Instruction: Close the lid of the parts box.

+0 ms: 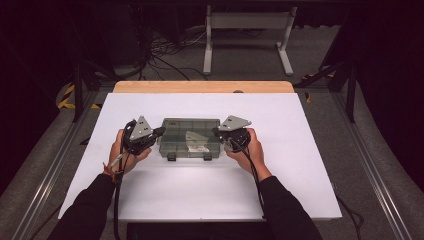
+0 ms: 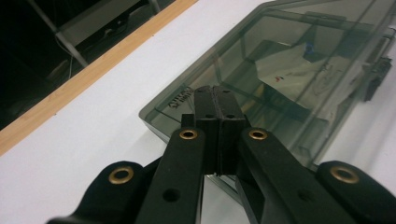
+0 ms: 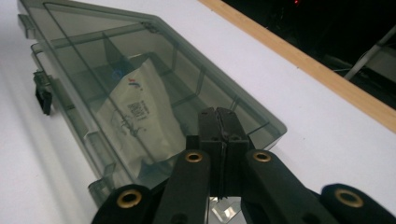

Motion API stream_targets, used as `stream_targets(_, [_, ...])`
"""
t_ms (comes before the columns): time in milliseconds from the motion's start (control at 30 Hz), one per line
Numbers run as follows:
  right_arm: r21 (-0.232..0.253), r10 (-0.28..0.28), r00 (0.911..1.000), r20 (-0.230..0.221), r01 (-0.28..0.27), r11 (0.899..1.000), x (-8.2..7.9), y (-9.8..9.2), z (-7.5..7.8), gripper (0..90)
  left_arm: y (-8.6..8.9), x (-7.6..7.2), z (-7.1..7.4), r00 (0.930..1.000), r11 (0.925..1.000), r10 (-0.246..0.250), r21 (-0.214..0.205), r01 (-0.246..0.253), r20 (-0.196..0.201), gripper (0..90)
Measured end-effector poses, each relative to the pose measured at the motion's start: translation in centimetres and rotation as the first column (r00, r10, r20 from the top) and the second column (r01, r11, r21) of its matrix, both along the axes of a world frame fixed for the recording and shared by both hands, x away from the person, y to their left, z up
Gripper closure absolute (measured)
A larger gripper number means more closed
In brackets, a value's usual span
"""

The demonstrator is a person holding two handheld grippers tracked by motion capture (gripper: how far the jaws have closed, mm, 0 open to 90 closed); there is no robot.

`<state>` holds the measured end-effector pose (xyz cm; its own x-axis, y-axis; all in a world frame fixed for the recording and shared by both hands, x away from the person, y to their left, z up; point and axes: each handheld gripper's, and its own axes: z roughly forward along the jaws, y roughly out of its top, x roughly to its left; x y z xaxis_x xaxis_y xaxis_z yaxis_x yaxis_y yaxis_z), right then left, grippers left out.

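In the high view, a flat smoky-grey translucent plastic compartment box [image 1: 190, 137] is being shown lying at the middle of a white table top [image 1: 280, 180], lid shut, two dark latches on its near edge. It is being flanked by the left gripper [image 1: 159, 132] and the right gripper [image 1: 216, 132], one at each short end.

In the left gripper view, the left gripper [image 2: 218, 95] is being seen with jaws pressed together, empty, over the box [image 2: 289, 88] corner; raised lettering on the lid is being revealed.

In the right gripper view, the right gripper [image 3: 219, 116] is likewise being held closed on nothing above the box [image 3: 107, 84]; a white printed paper packet [image 3: 140, 116] inside is being shown clearly.
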<state>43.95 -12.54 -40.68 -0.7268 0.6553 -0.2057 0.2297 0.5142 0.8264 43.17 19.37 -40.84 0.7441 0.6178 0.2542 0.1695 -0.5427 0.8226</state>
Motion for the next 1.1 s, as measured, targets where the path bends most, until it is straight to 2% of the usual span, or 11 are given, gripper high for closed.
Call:
stream_targets(133, [0.009, 0.010, 0.9999, -0.002, -0.010, 1.000, -0.3, -0.1, 0.2, 90.0, 0.0, -0.5, -0.3, 0.9999, 0.9999, -0.014, 0.009, 0.014, -0.007, 89.8])
stream_targets(300, [-0.001, 0.027, 0.9994, -0.023, -0.027, 1.000, -0.8, 0.1, 0.2, 90.0, 0.0, -0.9, -0.6, 0.9996, 0.9994, -0.027, 0.019, 0.027, -0.010, 89.8])
stream_targets(333, [0.000, 0.032, 0.9992, -0.026, -0.032, 1.000, -0.8, 0.1, 0.2, 90.0, 0.0, -1.0, -0.6, 0.9995, 0.9995, -0.030, 0.012, 0.030, -0.013, 89.8])
stream_targets(600, [-0.022, 0.067, 0.9971, -0.035, -0.068, 0.997, -1.6, 0.3, -0.4, 90.0, -0.2, -1.7, -1.0, 0.9985, 0.9982, -0.052, 0.029, 0.052, -0.018, 89.8])
stream_targets(1100, [-0.043, 0.073, 0.9965, -0.041, -0.075, 0.996, -2.4, 0.1, -1.5, 89.9, -0.4, -2.4, -1.8, 0.9970, 0.9967, -0.069, 0.042, 0.070, -0.036, 89.8])
